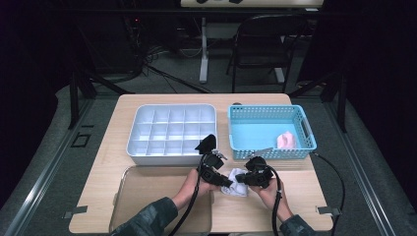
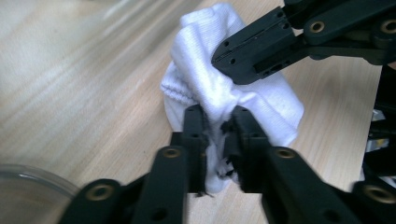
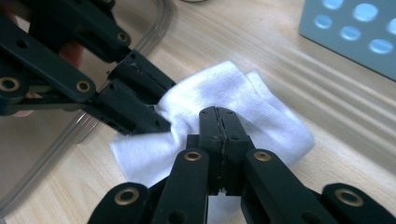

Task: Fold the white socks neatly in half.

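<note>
A white sock (image 1: 235, 183) (image 2: 201, 51) (image 3: 264, 109) lies bunched on the wooden table near its front edge, between the two hand-held grippers. My left gripper (image 1: 223, 179) (image 2: 218, 120) pinches a fold of it from the left, its pads squeezed onto the fabric. In the right gripper view the left gripper (image 3: 156, 116) grips the sock's near-left edge. My right gripper (image 1: 243, 181) (image 3: 218, 114) is shut on the sock's middle from the right. The right gripper (image 2: 226, 58) also shows in the left gripper view, biting the far part of the sock.
A white compartment organizer (image 1: 162, 158) stands behind the left hand and a blue basket (image 1: 270, 149) holding a pink item (image 1: 286, 140) behind the right. A clear tray (image 1: 142, 194) lies at the front left. A chair (image 1: 260, 44) stands beyond the table.
</note>
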`<state>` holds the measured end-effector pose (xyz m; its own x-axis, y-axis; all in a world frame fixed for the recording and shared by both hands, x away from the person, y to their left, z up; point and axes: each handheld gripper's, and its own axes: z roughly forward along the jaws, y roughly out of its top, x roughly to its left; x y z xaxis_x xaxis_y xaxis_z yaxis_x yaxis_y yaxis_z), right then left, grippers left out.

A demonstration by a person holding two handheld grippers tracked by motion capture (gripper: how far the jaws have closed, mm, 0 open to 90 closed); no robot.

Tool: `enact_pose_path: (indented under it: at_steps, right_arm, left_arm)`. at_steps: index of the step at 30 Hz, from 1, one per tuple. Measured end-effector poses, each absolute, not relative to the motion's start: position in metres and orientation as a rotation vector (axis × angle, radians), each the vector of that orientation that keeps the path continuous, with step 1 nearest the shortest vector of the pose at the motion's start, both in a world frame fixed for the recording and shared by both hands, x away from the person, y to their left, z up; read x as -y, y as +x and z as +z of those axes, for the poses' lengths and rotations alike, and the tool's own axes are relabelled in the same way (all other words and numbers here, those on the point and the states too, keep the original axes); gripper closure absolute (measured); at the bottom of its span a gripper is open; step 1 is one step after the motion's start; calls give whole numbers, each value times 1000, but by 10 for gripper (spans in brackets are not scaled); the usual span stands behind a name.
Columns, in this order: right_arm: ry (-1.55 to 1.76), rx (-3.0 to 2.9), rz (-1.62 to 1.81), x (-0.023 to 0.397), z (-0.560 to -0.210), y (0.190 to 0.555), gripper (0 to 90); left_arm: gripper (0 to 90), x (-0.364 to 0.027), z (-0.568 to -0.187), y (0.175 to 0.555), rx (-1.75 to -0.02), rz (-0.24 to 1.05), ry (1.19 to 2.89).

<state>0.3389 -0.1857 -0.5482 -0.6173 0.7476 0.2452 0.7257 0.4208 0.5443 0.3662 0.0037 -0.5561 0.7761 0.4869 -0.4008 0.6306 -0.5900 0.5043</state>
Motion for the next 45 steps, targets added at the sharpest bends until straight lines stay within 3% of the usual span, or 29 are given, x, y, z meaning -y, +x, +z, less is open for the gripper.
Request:
enact_pose_path:
  at_steps: [2,9,20,28,38,45]
  right_arm:
    - [1348,-2624,969,185,-548,339,900]
    - [1371,-2621,973,186,-549,339,900]
    - [1388,-2612,964,184,-551,339,900]
    - [1408,-2603,964,183,-551,338,900]
    - [1431,-2583,987,185,-551,338,900]
    - [1432,-2574,1000,185,-551,337,900]
  left_arm:
    - [601,-4,-558,369,-842,-325,2311]
    - [364,-4,-556,365,-878,-349,2301]
    - [223,10,-561,361,-919,-359,2310]
    - [297,24,-558,352,-877,-209,2403]
    - [501,15,-560,357,-873,-266,2359]
    - [577,12,-561,359,-848,-282,2355]
